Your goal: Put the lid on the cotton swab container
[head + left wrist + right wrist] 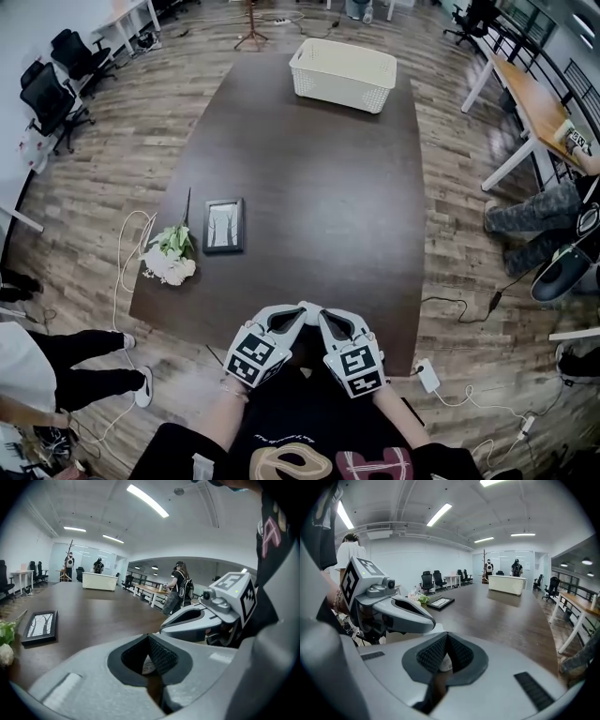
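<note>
Left gripper (298,312) and right gripper (325,319) are held clenched, empty, at the near edge. No container is seen (only a basket (337,89), far off).

Head view overhead, gripper views low, sharing table (319,169)

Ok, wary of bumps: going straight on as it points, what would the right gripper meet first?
Likely the flat black picture frame on the dark wooden table, though depth is unclear and it might pass above. The left gripper sits just aside.
</note>
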The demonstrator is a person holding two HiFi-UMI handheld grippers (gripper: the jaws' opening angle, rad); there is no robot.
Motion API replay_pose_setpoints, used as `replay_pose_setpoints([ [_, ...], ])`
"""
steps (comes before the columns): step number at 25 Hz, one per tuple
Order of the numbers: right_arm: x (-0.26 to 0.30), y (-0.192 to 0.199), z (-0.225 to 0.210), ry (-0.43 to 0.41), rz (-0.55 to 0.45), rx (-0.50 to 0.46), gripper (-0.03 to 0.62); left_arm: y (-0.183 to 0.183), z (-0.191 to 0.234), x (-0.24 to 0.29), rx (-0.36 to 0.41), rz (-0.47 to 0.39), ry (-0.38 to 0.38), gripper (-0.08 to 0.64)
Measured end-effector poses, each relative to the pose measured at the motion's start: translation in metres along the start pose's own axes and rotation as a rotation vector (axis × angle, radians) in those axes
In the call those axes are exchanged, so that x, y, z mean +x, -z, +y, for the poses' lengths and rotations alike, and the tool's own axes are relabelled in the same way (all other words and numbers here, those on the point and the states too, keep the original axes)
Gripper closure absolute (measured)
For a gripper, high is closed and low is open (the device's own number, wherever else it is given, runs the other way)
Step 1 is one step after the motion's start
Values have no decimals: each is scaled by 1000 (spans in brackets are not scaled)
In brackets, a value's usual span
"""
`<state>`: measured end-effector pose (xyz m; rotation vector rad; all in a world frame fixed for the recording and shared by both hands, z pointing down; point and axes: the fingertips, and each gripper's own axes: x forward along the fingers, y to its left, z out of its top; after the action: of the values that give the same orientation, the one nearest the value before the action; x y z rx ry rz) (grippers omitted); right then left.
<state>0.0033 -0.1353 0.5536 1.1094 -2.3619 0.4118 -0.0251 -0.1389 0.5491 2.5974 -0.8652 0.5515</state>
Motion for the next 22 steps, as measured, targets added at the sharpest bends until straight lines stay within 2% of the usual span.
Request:
replay_pose_setpoints([
  [4, 0, 0, 2, -2, 4, -11, 584, 0, -1, -3, -4, -14, -39, 554],
  [7, 1, -1, 3, -7, 3, -11, 584, 4, -5, -8, 36, -6, -61, 554],
  [12, -7, 3, 16, -21, 41, -122, 584, 5, -7, -10, -2, -32, -86, 554],
  [17, -5, 4, 34, -106, 22, -75, 584, 5, -6, -10, 8, -42, -99, 554],
  [22, -3, 5, 32, -85, 48, -78, 584, 6, -6, -9, -8, -63, -100, 554],
])
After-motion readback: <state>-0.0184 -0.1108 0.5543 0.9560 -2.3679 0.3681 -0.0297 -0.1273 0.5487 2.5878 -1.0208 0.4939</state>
